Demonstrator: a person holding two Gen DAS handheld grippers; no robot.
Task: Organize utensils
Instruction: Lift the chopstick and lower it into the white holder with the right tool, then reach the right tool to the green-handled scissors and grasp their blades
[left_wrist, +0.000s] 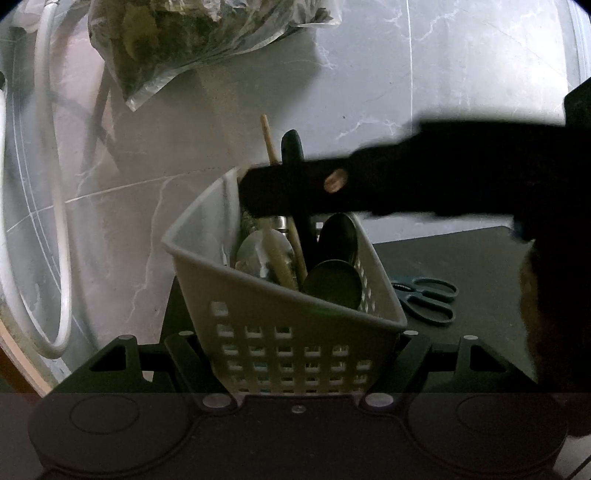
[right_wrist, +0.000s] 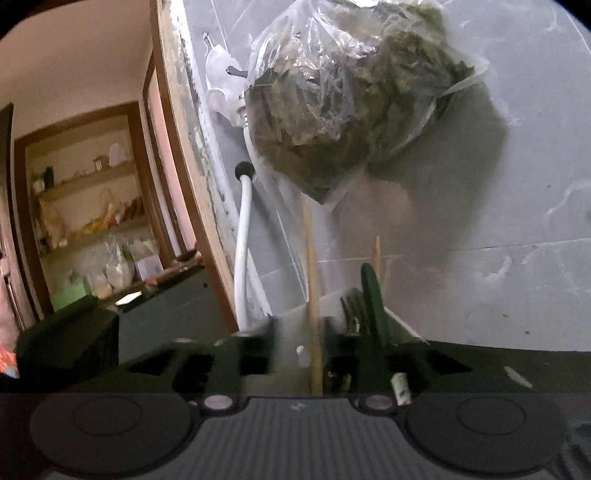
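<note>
Basket (left_wrist: 280, 332) sits clamped in your left tool (left_wrist: 295, 354) on the dark surface (left_wrist: 461, 258); your right tool (right_wrist: 299, 354) stands parted above it, wooden stick (right_wrist: 313, 295) loose between its fingers.

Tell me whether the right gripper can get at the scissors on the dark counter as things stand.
Probably yes. The scissors lie in the open beside the basket, nothing on them. The right gripper is over the basket with a wooden stick between its fingers, so it must back out first.
</note>
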